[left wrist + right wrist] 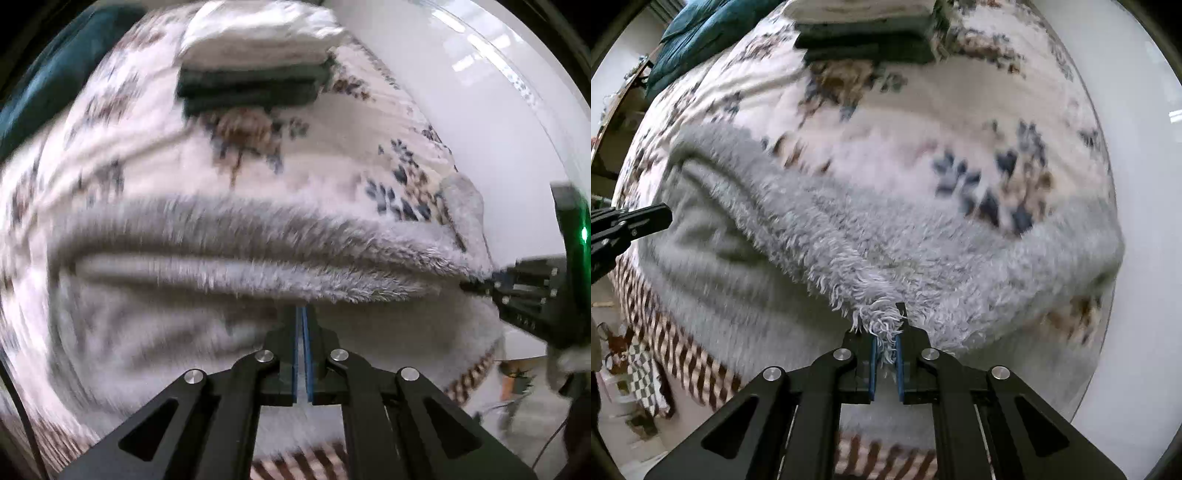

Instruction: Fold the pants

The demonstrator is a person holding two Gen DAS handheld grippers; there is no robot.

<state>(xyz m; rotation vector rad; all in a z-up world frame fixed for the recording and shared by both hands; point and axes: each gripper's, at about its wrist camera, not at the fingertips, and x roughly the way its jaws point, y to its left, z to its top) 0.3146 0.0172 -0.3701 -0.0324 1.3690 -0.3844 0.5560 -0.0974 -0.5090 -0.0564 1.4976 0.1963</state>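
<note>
Grey fleece pants (820,236) lie across the near edge of a bed's floral bedspread (905,122) | left gripper (303,321) jaws pressed together on the fleece edge | right gripper (886,343) jaws pinching a fleece tuft | folded clothes stack (255,70) far.

We record a bed (886,122) under a pale floral cover (332,155), its side hung with a brown-and-cream striped valance (683,354). At the far end we note a stack of folded cloth (255,70), white above dark green, and beside it a teal pillow (698,33). A glossy white wall (461,92) runs along one side and mirrors strip lights (469,62). We list a checked cloth (642,373) down by the floor; the blur hides the rest.
</note>
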